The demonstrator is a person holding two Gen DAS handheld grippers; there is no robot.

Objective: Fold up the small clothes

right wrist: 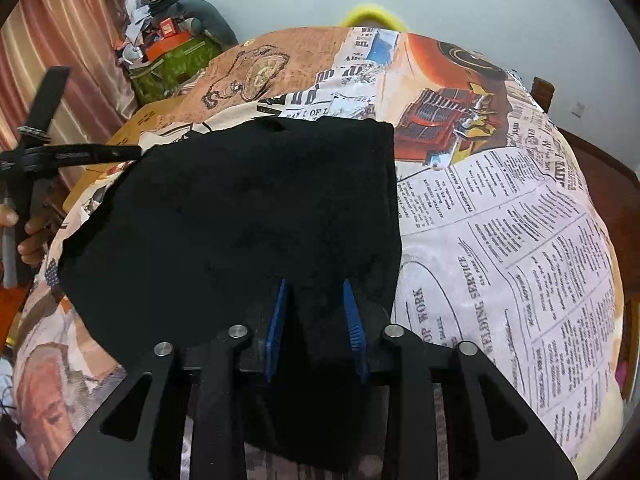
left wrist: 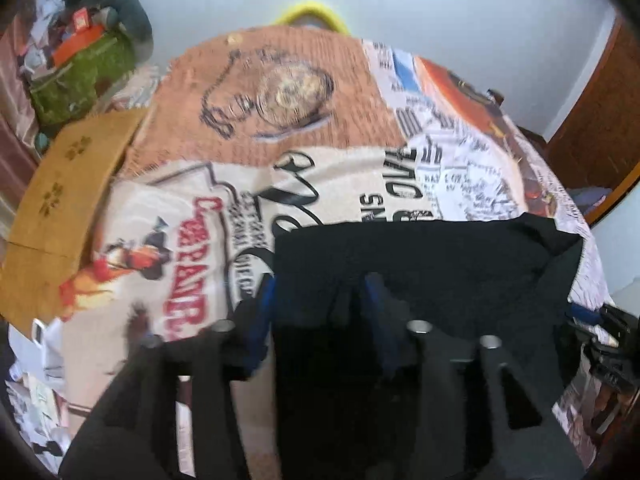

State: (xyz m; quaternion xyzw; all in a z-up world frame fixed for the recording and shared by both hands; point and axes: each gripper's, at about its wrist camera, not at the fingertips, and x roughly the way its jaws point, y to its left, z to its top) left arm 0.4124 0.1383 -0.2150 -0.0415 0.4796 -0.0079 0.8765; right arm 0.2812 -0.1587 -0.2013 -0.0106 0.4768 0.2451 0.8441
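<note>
Lying on the printed bedspread (right wrist: 500, 240), the black garment (right wrist: 248, 216) is draping toward us over both grippers. We are pinching its near edge with the right gripper (right wrist: 316, 312), cloth filling the gap between the blue pads; the left gripper (left wrist: 320, 304) appears likewise clamped on cloth. We are advising level, matched lifts, keeping the edge taut while folding it forward.

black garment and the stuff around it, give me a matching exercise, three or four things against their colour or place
Things:
1. garment
2. box
3. bag
4. door

Descriptions:
a. green, beside the striped curtain
b. black, lying on the printed bedspread, between both sets of jaws
c. dark brown wood, at the right edge of the left wrist view
d. tan cardboard, at the bed's left edge

Pairs: 1-b, 2-d, 3-a, 4-c
</note>
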